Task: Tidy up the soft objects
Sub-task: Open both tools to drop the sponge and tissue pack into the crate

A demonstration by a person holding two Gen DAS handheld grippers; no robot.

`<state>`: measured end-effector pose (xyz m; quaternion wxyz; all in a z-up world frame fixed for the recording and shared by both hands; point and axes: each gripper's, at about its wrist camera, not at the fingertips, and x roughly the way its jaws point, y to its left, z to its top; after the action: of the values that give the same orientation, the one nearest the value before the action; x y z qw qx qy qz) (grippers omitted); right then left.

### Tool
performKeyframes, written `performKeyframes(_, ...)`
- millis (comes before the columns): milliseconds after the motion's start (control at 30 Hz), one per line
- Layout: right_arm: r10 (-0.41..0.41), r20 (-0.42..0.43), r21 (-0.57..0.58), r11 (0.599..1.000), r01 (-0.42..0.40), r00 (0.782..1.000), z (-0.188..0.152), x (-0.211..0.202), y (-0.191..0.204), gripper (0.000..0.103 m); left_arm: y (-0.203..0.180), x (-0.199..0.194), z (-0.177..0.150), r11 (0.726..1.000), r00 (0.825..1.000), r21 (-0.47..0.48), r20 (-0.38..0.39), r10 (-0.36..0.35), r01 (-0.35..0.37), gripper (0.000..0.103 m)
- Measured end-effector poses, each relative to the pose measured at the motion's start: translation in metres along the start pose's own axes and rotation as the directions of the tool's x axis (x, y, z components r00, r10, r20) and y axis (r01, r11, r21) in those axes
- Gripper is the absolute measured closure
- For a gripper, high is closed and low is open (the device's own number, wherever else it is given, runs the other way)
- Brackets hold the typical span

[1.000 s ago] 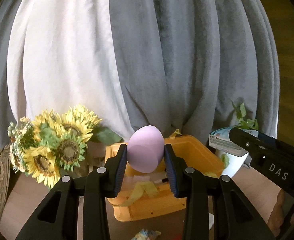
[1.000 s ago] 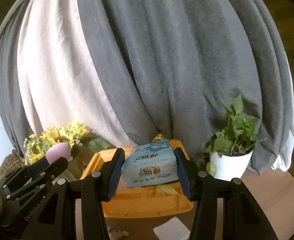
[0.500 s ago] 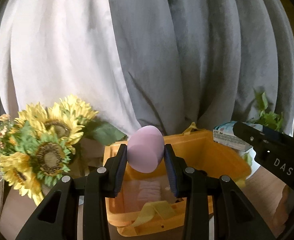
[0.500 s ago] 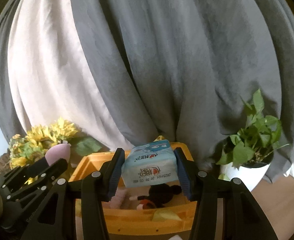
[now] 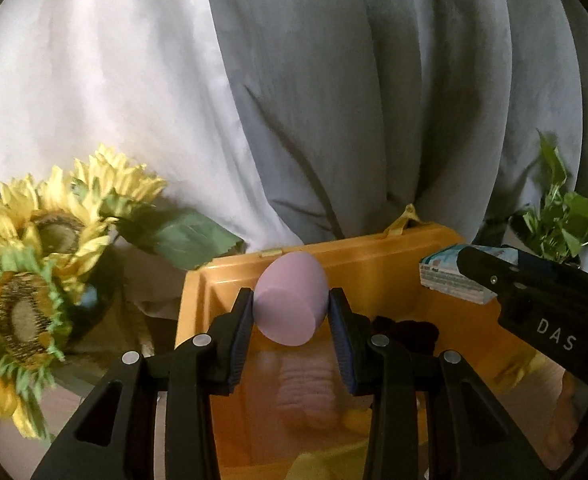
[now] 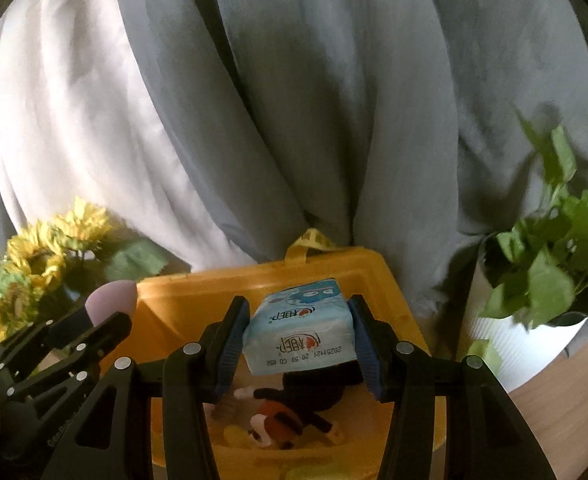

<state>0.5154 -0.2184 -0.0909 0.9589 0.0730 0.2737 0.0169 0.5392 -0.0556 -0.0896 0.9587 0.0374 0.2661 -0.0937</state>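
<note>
A pale purple egg-shaped sponge sits between the blue pads of my left gripper, over the open yellow bin. The jaws are just starting to open, and both pads still touch the sponge. My right gripper is shut on a light blue tissue pack, also held above the yellow bin. Inside the bin lie a black and orange plush toy and a pinkish ribbed soft thing. The tissue pack shows at the right of the left wrist view, and the sponge at the left of the right wrist view.
Artificial sunflowers stand left of the bin. A potted green plant in a white pot stands to its right on the wooden tabletop. Grey and white curtains hang close behind the bin.
Both grippers moved forward and down with their loads, from in front of the bin to over its opening. The bin looms larger and the toys inside came into view.
</note>
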Motion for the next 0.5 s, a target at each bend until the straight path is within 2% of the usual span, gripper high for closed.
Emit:
performKeyframes(33,0.0,-0.006,0.003,1.0,0.0,1.0,-0.001,0.003,-0.001,0.051,0.0,0.002,0.0,1.0,1.0,-0.003,-0.003,0.003,-0.003,0.059)
performKeyframes(67,0.002,-0.015,0.006,1.0,-0.002,1.0,0.0,0.007,-0.001,0.05,0.001,0.003,0.001,1.0,1.0,-0.006,-0.001,0.007,-0.007,0.049)
performKeyframes(133,0.007,-0.042,0.012,1.0,-0.007,0.999,0.0,0.014,-0.003,0.049,0.0,0.003,0.001,1.0,1.0,-0.003,0.015,0.023,-0.023,0.039)
performKeyframes(300,-0.01,-0.051,0.03,0.999,0.011,0.999,-0.001,0.019,-0.007,0.039,0.002,-0.003,0.0,0.999,0.999,-0.005,0.023,0.033,-0.033,0.039)
performKeyframes(500,-0.019,-0.048,0.031,0.999,0.02,0.999,0.0,0.008,-0.008,0.039,0.004,-0.023,-0.001,0.999,0.999,-0.023,0.039,0.035,-0.034,0.039)
